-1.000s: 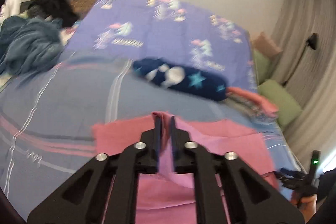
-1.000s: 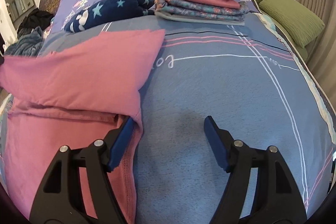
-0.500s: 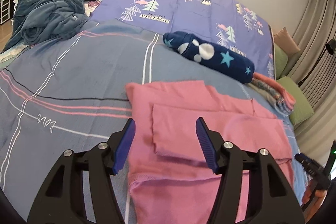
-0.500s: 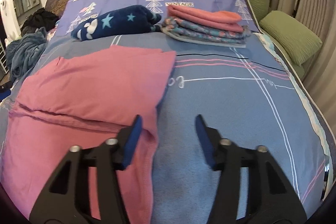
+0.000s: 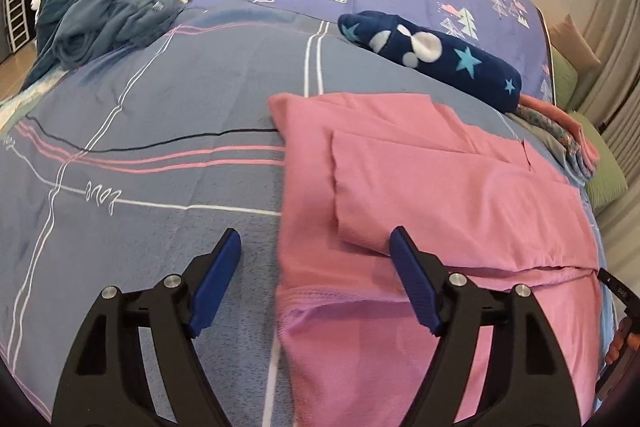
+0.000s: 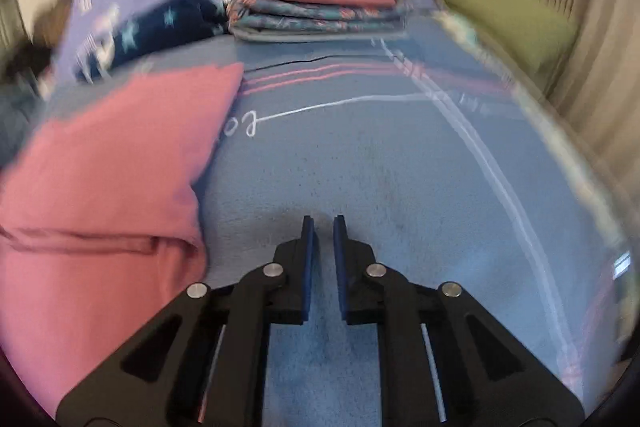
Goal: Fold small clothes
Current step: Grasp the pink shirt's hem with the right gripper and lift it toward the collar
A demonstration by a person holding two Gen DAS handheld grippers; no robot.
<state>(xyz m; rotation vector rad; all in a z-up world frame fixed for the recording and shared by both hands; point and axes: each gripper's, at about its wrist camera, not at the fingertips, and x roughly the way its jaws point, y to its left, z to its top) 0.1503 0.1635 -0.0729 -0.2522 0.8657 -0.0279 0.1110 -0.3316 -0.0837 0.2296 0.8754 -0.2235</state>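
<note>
From the left wrist view, the folded garment (image 5: 440, 195) lies on the bedspread (image 5: 160, 147) at center to 3 o'clock. Behind it at 1 o'clock lies a rolled fleece blanket (image 5: 432, 57), with a stack of folded clothes (image 5: 560, 131) at 2 o'clock. A crumpled blanket (image 5: 104, 11) sits at 10 o'clock.

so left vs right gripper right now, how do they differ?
The left gripper has its jaws wide apart, while the right gripper has its jaws nearly together with only a thin gap. The left gripper straddles the left edge of the pink garment, one finger over the cloth; the right gripper sits over the bare blue bedspread, beside the garment. Both have blue pads on black fingers, and neither holds anything.
</note>
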